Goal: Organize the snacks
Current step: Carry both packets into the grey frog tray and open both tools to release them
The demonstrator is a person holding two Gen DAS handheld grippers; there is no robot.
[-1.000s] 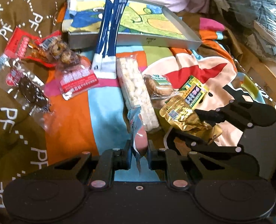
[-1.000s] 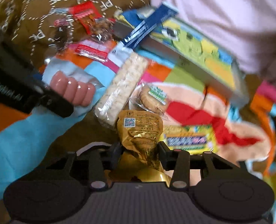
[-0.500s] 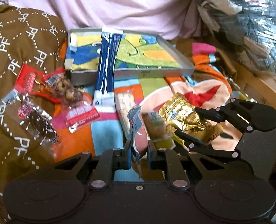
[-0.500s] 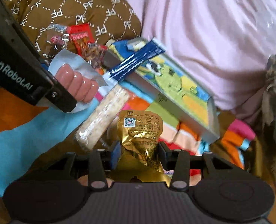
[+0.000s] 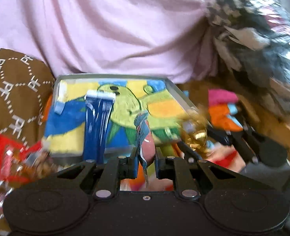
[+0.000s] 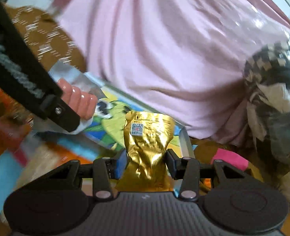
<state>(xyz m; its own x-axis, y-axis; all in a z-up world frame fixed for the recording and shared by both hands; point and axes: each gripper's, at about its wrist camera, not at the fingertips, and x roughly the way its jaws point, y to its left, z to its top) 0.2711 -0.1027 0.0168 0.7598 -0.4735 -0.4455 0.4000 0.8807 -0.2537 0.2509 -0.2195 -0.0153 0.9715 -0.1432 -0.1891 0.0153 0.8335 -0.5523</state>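
Pink fabric backs a patterned bedspread on which a shallow tray with a cartoon-printed floor lies. At left, a blue sachet leans over the tray's near wall. The left gripper pinches a pink sausage pack; the right gripper clamps a gold foil packet. Both snacks hang above the tray, so the carry step seems nearly done; next, lower and release inside. Compared with half a second ago, both grippers have advanced from the bedspread toward the tray.
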